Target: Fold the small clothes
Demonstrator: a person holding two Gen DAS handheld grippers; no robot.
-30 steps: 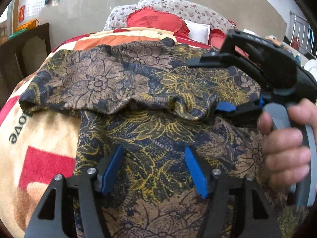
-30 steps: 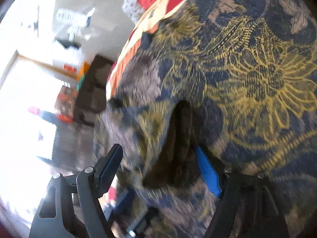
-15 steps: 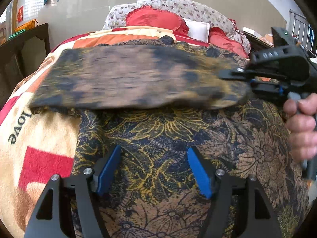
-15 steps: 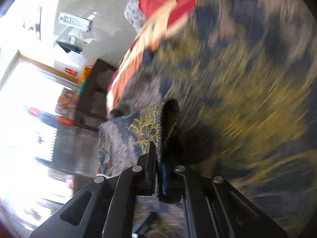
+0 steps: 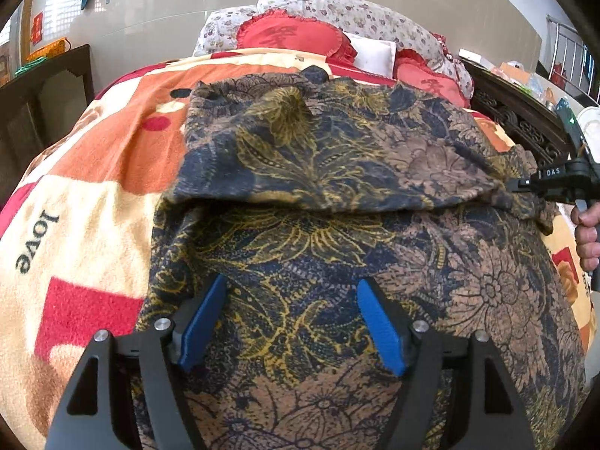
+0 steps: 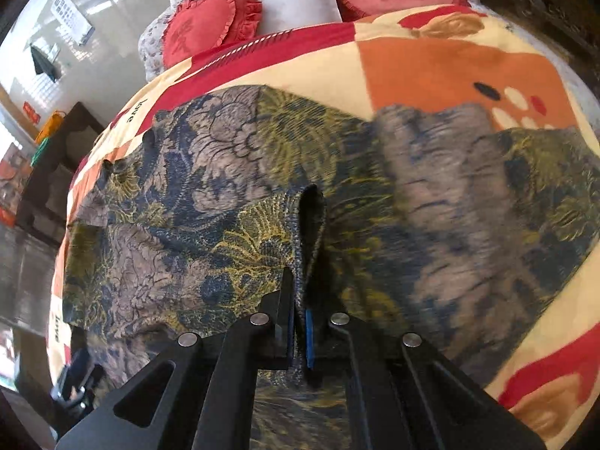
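A floral garment [image 5: 337, 247], dark blue with gold and brown flowers, is spread on a bed covered by a blanket [image 5: 93, 202] in orange, cream and red. The word "love" is printed on the blanket at the left of the left wrist view.

The left hand-held gripper [image 5: 292, 322] is held low over the near part of the garment. Its blue pads [image 5: 378, 326] are set wide apart; the jaws have just been opening. Cloth is seen between and beneath them, but it is not pinched by the pads.

The right hand-held gripper [image 6: 298, 332] is closed narrowly on an edge of the garment. A fold of the cloth stands upright between its pads and is gripped there. In the left wrist view the same gripper [image 5: 525, 187] is seen at the right edge of the frame, with fingers [image 5: 588, 240] of the holding hand below it. The gripped edge is lifted off the layer beneath and drawn taut toward the right side of the bed; a shadowed gap is seen under the raised layer.

Red heart-shaped cushions [image 5: 292, 35] and flowered pillows [image 5: 337, 9] are placed at the head of the bed. Dark wooden furniture [image 5: 41, 86] stands at the left.
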